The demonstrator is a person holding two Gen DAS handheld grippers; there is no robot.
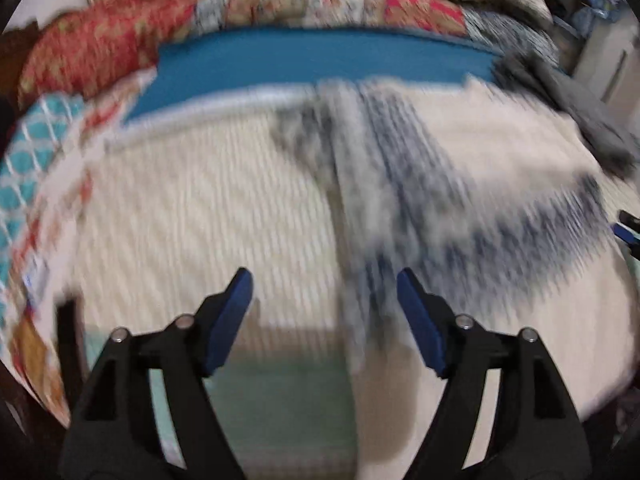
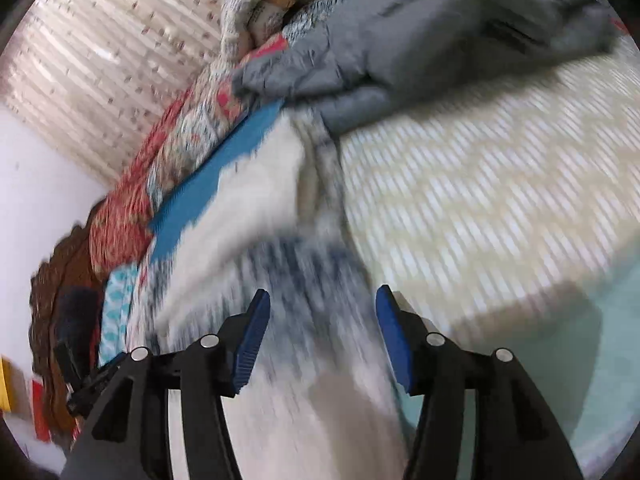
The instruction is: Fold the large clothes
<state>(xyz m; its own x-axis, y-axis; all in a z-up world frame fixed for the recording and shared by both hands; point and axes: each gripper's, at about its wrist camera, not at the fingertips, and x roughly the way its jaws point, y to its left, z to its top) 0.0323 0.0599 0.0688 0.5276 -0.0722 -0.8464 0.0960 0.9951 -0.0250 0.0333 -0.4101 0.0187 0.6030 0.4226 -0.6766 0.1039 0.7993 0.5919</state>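
A large cream garment with a dark blue-grey pattern (image 1: 432, 184) lies spread on a bed with a cream striped cover (image 1: 192, 200). Both views are motion-blurred. My left gripper (image 1: 324, 280) is open and empty, hovering over the garment's left edge near the bed's front. In the right wrist view the same garment (image 2: 256, 208) lies ahead and below. My right gripper (image 2: 322, 300) is open and empty just above the garment's patterned part. Part of the right gripper shows at the right edge of the left wrist view (image 1: 628, 228).
A blue mat (image 1: 320, 60) lies beyond the garment. Red and cream patterned quilts (image 1: 120, 36) are piled at the back. A grey padded garment (image 2: 440, 32) lies on the bed's right side. A teal patterned cloth (image 1: 28, 152) hangs at the left.
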